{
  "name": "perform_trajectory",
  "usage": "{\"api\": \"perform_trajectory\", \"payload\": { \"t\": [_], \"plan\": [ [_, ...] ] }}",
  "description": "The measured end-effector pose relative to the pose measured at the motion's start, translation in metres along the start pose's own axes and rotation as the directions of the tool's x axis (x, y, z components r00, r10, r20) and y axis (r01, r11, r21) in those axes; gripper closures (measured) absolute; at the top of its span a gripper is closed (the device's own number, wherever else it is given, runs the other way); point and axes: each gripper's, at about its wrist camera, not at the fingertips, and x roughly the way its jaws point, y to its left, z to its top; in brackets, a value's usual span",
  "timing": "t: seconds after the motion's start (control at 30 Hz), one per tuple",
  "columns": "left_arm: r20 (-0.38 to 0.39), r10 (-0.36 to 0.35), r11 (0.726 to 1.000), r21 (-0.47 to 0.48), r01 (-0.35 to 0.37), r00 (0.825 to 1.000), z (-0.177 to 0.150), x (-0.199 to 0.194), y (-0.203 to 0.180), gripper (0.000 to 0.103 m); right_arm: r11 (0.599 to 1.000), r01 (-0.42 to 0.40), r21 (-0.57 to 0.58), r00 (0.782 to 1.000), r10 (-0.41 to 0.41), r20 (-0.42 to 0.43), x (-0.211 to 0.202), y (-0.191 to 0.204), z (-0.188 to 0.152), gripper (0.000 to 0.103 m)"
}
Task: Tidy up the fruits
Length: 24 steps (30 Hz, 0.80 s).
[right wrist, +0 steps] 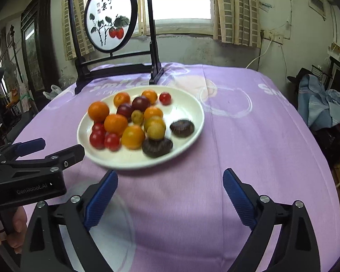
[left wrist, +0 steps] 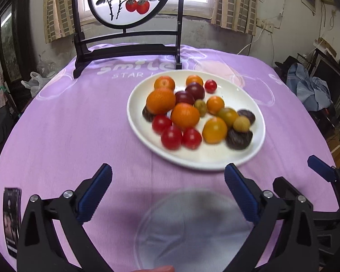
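1. Our left gripper point(left wrist: 167, 176) has its fingers spread wide with nothing between them. Our right gripper point(right wrist: 170, 180) is just as wide and also empty.

2. The fruits lie mixed in one heap on the white plate point(left wrist: 233, 90), which stands on the purple-clothed worktop point(left wrist: 68, 124). Ahead of the left fingers the plate sits slightly toward the right fingertip. Ahead of the right fingers it sits toward the left fingertip. So the plate lies between our two grippers, and neither is plainly the nearer.

3. The plate's near rim sits just beyond the fingertips in both wrist views. The red tomatoes point(left wrist: 171, 137) and a yellow-orange fruit point(left wrist: 214, 129) are the pieces closest to the left fingers. The dark flattish fruit point(right wrist: 157, 146) lies closest to the right fingers.

4. A clear, shallow round dish point(left wrist: 192, 226) lies directly beneath the left fingers, on the near side of the plate. We see nothing in it, though it is blurred.

5. We judge the fruit is unsorted as it lies: oranges point(left wrist: 161, 100), plums point(left wrist: 195, 90) and the small green ones point(left wrist: 200, 107) are mingled. The fruits are round, so no long axis dictates the grip, and the heap lies forward of either hand.
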Motion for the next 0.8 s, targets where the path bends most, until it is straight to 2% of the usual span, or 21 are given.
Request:
{"api": "perform_trajectory", "payload": {
  "t": [0.13,0.3,0.4,0.8],
  "plan": [
    [-0.026,-0.043,0.999,-0.026,0.043,0.999,-0.032,-0.01,0.007,0.005,1.0,-0.011,-0.013,1.0,0.011,-0.026,-0.01,0.011,-0.024,0.008],
    [-0.024,-0.035,0.999,-0.025,0.035,0.999,-0.058,-0.022,0.014,0.005,0.999,-0.006,-0.037,0.999,0.005,-0.033,-0.02,0.024,-0.043,0.008],
    [0.006,-0.025,1.0,-0.016,0.025,1.0,-0.065,-0.032,0.017,0.005,0.999,-0.015,-0.029,0.999,0.014,-0.034,-0.024,0.027,-0.049,0.008],
    [0.002,0.001,1.0,0.016,-0.001,1.0,-0.069,-0.032,0.017,0.005,1.0,0.0,-0.008,0.998,0.0,-0.056,-0.019,0.025,-0.061,0.008]
  ]
}}
